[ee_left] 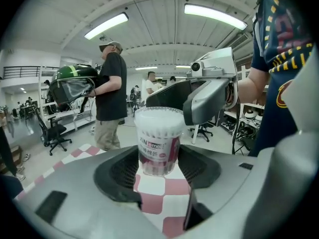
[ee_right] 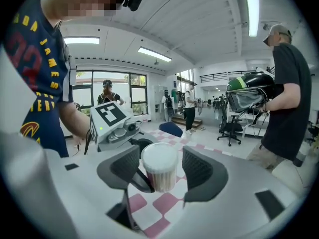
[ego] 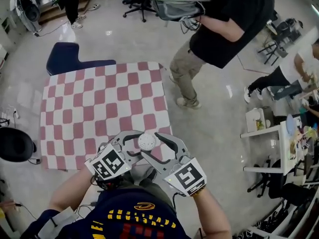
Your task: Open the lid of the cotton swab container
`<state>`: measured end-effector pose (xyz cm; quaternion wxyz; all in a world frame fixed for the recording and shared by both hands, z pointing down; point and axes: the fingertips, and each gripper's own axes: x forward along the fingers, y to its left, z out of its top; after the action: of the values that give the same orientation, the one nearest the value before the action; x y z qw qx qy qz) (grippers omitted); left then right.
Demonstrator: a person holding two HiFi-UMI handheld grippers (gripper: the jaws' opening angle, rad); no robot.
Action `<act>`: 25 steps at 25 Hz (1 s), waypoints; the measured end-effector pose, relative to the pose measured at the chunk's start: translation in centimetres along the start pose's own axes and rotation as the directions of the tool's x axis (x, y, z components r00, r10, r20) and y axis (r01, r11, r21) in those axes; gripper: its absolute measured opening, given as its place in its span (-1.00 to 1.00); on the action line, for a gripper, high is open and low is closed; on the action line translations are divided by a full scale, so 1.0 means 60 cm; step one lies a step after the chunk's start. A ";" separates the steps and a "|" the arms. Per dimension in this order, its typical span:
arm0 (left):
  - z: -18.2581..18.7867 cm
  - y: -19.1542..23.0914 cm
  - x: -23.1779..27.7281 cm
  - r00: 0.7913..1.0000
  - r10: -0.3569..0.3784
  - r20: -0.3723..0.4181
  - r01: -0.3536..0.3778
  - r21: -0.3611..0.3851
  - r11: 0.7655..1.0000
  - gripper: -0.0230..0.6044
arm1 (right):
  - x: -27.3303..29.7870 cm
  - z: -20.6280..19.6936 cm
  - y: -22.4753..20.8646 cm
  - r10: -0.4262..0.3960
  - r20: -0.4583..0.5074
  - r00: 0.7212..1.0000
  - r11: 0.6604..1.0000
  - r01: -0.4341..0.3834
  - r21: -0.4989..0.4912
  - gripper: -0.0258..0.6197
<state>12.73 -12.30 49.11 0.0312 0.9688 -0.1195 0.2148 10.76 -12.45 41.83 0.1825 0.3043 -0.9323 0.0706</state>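
While upright in left gripper (ee_left: 159, 159) — cotton swab container (ee_left: 158, 131), right gripper (ee_right: 161, 172) agape.

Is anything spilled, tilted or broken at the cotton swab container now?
Nothing stands out. The round clear plastic cotton swab container stands upright in the left gripper, white lid on, nothing spilled. The right gripper is open around the lid.

Clear round cotton swab container (ee_left: 158, 143), white lid (ee_right: 159, 158) on, stands upright clamped in left gripper (ee_left: 158, 169).
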 end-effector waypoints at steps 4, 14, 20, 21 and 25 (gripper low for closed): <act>0.003 -0.009 0.000 1.000 -0.020 -0.001 0.020 0.007 1.000 -0.13 | -0.006 -0.018 0.008 0.050 -0.013 0.999 0.999 -0.050 -0.019 -0.15; 0.003 -0.022 0.006 0.996 -0.086 -0.014 0.086 0.014 0.996 -0.13 | -0.003 -0.026 0.005 0.072 -0.040 0.997 0.995 -0.074 -0.059 -0.16; 0.003 -0.028 0.000 0.988 -0.156 0.002 0.156 0.015 0.988 -0.13 | -0.009 -0.028 0.011 0.123 -0.055 0.991 0.991 -0.126 -0.056 -0.16; 0.001 -0.030 -0.001 0.986 -0.167 0.000 0.167 0.016 0.986 -0.13 | -0.008 -0.030 0.013 0.131 -0.058 0.990 0.989 -0.134 -0.058 -0.16; -0.007 -0.033 -0.005 0.983 -0.181 -0.011 0.181 0.025 0.983 -0.13 | -0.003 -0.038 0.018 0.145 -0.056 0.988 0.988 -0.147 -0.040 -0.16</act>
<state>12.79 -10.28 49.38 0.0385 0.9751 -0.0279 0.2166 10.92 -10.95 43.85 0.2079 0.2291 -0.9482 0.0715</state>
